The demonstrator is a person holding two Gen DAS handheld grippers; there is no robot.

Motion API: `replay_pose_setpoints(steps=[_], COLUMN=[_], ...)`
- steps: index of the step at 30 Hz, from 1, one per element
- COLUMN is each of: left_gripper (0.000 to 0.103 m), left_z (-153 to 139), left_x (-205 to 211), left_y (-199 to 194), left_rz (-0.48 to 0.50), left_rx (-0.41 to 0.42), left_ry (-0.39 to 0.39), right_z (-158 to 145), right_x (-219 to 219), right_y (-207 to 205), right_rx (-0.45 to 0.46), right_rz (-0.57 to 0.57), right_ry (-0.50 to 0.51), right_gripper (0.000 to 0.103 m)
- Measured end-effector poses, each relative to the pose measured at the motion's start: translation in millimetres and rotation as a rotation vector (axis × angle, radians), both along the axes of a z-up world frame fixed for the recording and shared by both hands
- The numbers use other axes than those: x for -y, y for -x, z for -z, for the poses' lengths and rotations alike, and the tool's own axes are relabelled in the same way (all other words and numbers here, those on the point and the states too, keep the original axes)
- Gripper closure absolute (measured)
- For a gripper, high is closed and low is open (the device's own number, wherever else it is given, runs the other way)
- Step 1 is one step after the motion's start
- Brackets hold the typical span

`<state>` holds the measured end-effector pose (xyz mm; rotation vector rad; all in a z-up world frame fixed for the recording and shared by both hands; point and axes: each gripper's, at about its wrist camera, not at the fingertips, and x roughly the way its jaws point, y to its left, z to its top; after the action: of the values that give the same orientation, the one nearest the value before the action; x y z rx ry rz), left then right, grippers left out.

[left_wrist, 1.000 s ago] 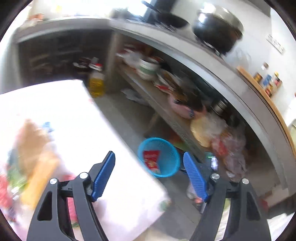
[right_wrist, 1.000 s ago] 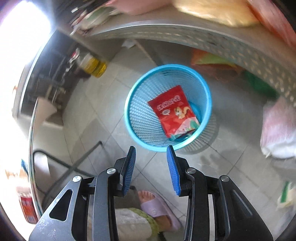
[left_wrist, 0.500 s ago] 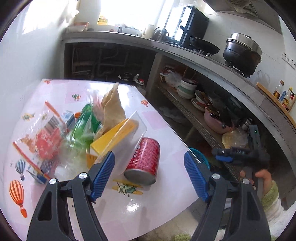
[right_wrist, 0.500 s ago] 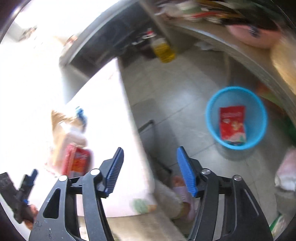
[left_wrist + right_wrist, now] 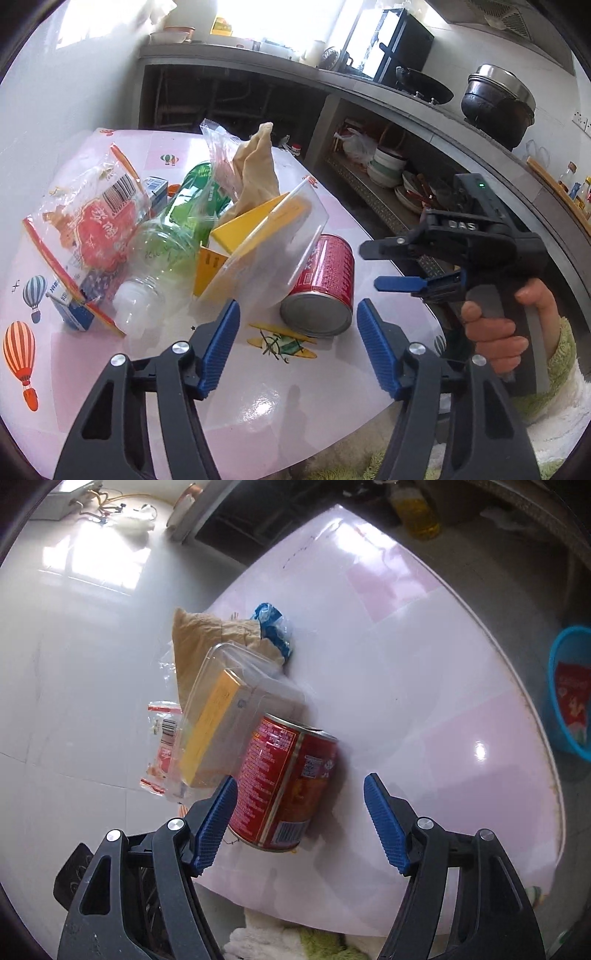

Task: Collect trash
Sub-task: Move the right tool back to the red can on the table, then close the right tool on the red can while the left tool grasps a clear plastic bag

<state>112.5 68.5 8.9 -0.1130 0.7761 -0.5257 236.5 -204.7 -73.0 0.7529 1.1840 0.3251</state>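
Note:
A pile of trash lies on the pink table: a red can on its side, a clear box with a yellow card, a green bottle, a red snack bag and a brown paper bag. My left gripper hovers just short of the can's end, its jaws closing with nothing between them. My right gripper comes in from the right in a hand. In the right wrist view the can lies between the right gripper's opening jaws, untouched.
A blue basket with a red packet in it stands on the floor beyond the table's right edge. A concrete counter with pots and a shelf of bowls runs behind. An oil bottle stands on the floor.
The right gripper left the basket, rose to the table and widened its jaws around the can. The left view swung onto the trash pile and its jaws narrowed a little.

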Motion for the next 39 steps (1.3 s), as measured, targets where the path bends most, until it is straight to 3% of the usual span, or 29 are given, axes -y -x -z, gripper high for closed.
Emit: replay_pose_setpoints(steps=[5, 11, 20, 27, 31, 36, 39], left_gripper=[0.044, 0.048, 0.049, 0.062, 0.063, 0.064, 0.064], left_z=[-6.1, -28.2, -47.4, -41.4, -41.8, -54.6, -50.9], left_x=[-9.0, -23.8, -23.3, -6.1, -5.0, -11.2, -10.2], left_y=[-4.5, -34.2, -96.1, -124.3, -134.6, -148.1, -170.3], left_rz=[-0.031, -0.063, -0.058, 0.008, -0.037, -0.167, -0.206], left_rx=[0.069, 0.112, 0.063, -0.041, -0.053, 0.024, -0.022], left_ry=[-0.009, 0.026, 0.079, 0.127, 0.121, 0.079, 0.045], right_z=[4.6, -2.9, 1.2, 9.2, 11.3, 13.0, 14.0], right_x=[-8.4, -8.7, -13.0, -16.0, -14.3, -12.8, -13.2], right_y=[-9.8, -13.4, -8.9, -19.2, -18.2, -18.2, -18.3], right_rx=[-0.047, -0.034, -0.039, -0.039, -0.037, -0.033, -0.033], right_rz=[0.017, 0.032, 0.02, 0.021, 0.021, 0.024, 0.024], right_ry=[0.001, 0.022, 0.033, 0.013, 0.007, -0.002, -0.009], right_gripper=[0.035, 0.035, 0.035, 0.035, 0.035, 0.035, 0.035])
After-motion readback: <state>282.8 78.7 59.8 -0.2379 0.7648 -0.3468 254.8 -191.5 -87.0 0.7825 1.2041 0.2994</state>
